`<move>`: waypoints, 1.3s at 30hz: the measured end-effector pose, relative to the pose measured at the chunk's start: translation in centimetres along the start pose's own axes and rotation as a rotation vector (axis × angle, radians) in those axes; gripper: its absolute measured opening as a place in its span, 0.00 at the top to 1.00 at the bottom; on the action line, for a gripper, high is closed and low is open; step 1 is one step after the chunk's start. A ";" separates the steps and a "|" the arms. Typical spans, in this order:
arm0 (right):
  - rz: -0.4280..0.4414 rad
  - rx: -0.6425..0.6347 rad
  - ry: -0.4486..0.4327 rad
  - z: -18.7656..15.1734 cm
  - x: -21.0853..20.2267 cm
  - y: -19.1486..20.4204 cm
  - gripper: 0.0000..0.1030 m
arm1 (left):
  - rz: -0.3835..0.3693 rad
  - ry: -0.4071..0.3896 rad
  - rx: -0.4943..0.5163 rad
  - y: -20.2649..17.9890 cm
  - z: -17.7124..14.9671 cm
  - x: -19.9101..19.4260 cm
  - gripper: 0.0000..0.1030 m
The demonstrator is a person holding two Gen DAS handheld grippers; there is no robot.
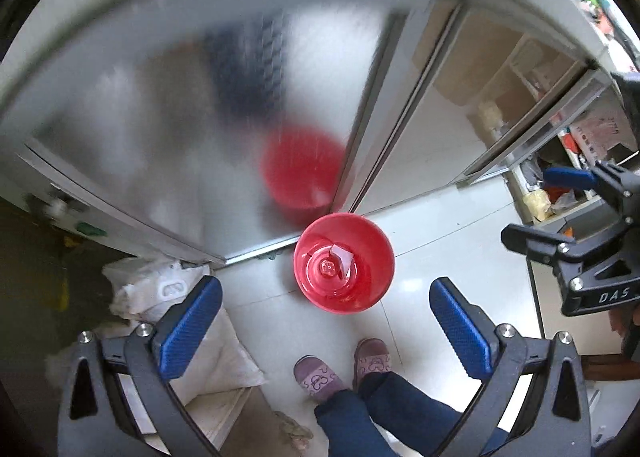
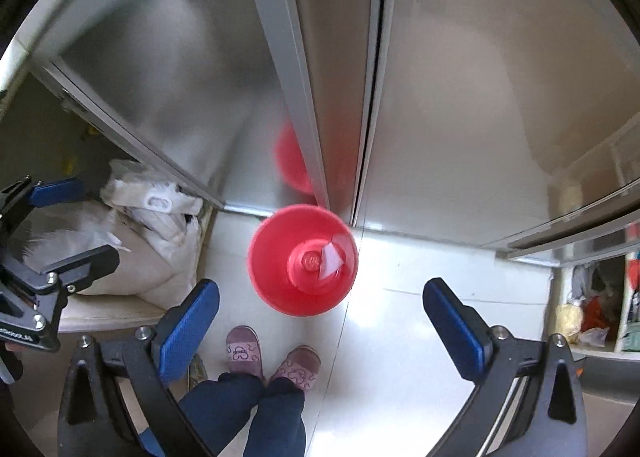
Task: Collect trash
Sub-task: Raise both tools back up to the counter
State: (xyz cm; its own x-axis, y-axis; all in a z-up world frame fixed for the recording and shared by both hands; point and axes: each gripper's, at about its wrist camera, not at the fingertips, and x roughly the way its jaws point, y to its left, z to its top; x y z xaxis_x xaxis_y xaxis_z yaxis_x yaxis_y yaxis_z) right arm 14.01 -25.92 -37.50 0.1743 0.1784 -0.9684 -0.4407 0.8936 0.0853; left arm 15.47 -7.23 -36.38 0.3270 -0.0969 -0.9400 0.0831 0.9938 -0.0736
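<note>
Left wrist view: both grippers, left gripper [image 1: 326, 321] and right gripper [image 2: 320, 317], spread wide and empty above the red bin [image 1: 344, 261], paper scrap [image 1: 342, 255] inside.

The bucket [image 1: 344, 262] is bright red, and inside it lies a white scrap of paper [image 1: 343, 255]. Behind the bucket, the metal doors [image 1: 160, 129] are dull silver-grey and carry a blurred red reflection of it. The floor [image 1: 440, 257] around the bucket is glossy white tile with thin grey joints. In front of the bucket, the slippers [image 1: 318, 377] are mauve-pink with a darker looped pattern, and the trousers [image 1: 360, 417] above them are dark blue. To the left of the bucket, the sacks [image 1: 160, 293] are off-white. Both grippers, left gripper [image 1: 326, 321] and right gripper [image 2: 320, 319], have black frames and blue textured pads [image 1: 188, 325].
</note>
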 end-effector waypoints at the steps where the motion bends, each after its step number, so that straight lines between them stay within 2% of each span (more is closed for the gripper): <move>1: -0.004 -0.004 -0.010 0.3 -1.5 0.0 0.01 | 0.001 -0.006 0.001 -0.2 0.3 -1.2 0.00; 6: -0.013 -0.014 -0.066 2.1 -8.6 0.3 0.01 | 0.014 -0.067 -0.003 -1.1 2.2 -8.3 0.00; 12: -0.031 -0.022 -0.153 4.2 -15.1 0.6 0.01 | -0.008 -0.155 -0.045 -1.1 4.6 -15.6 0.00; 19: 0.010 -0.030 -0.255 7.5 -20.5 1.7 0.01 | 0.031 -0.222 -0.048 -0.3 7.7 -21.1 0.00; 24: 0.022 -0.071 -0.294 10.1 -22.6 3.0 0.01 | 0.019 -0.238 -0.096 2.7 9.4 -23.1 0.00; 27: 0.025 -0.095 -0.309 12.0 -22.9 3.8 0.01 | 0.042 -0.229 -0.103 5.1 10.6 -23.7 0.00; 33: 0.056 -0.126 -0.297 16.6 -21.6 6.0 0.01 | 0.070 -0.211 -0.130 10.2 13.2 -23.9 0.00; 39: 0.061 -0.208 -0.277 22.4 -19.0 9.3 0.01 | 0.098 -0.213 -0.209 16.4 16.1 -22.5 0.00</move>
State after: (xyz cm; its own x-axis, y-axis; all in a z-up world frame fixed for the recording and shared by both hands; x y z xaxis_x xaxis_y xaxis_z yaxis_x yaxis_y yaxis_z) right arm 26.33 -11.72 -13.09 0.3622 0.3597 -0.8599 -0.6231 0.7796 0.0636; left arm 24.61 10.41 -11.08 0.5155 0.0126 -0.8568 -0.1466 0.9864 -0.0737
